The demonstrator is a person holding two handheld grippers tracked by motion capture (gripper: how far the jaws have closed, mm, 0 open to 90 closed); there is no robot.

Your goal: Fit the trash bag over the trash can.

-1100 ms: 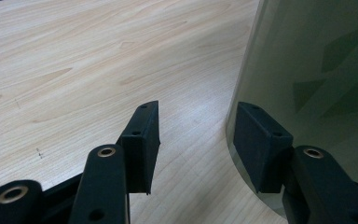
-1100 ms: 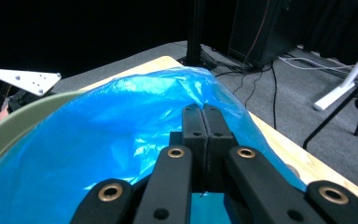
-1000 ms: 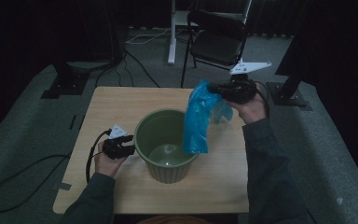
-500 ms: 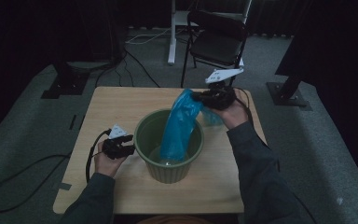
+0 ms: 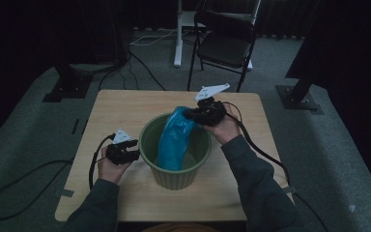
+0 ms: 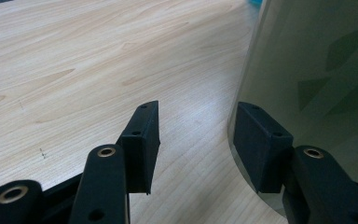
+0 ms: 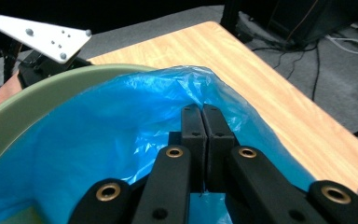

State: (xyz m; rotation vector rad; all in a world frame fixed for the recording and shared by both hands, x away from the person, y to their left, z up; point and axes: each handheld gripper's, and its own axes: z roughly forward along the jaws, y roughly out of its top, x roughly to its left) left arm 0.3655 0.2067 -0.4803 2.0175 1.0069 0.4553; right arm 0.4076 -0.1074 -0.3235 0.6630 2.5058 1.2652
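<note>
Presently the right gripper (image 5: pixel 193 116), jaws pinched tight on the blue plastic bag (image 5: pixel 174 140), is lowering it into the green bin (image 5: pixel 174 176) on the table (image 5: pixel 125 106). Meanwhile the left gripper (image 6: pixel 196 140), jaws standing wide with one pad touching the bin's outer wall, is gripping nothing; next, judging by the hanging bag, its mouth needs spreading over the rim.

Dim room, grey carpet (image 5: pixel 24 145), black folding chair (image 5: pixel 224 46) behind wooden table (image 5: pixel 121 108).

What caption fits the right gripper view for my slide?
Right gripper, jaws shut on a blue plastic bag, holds it over the green bin on the wooden table.
</note>
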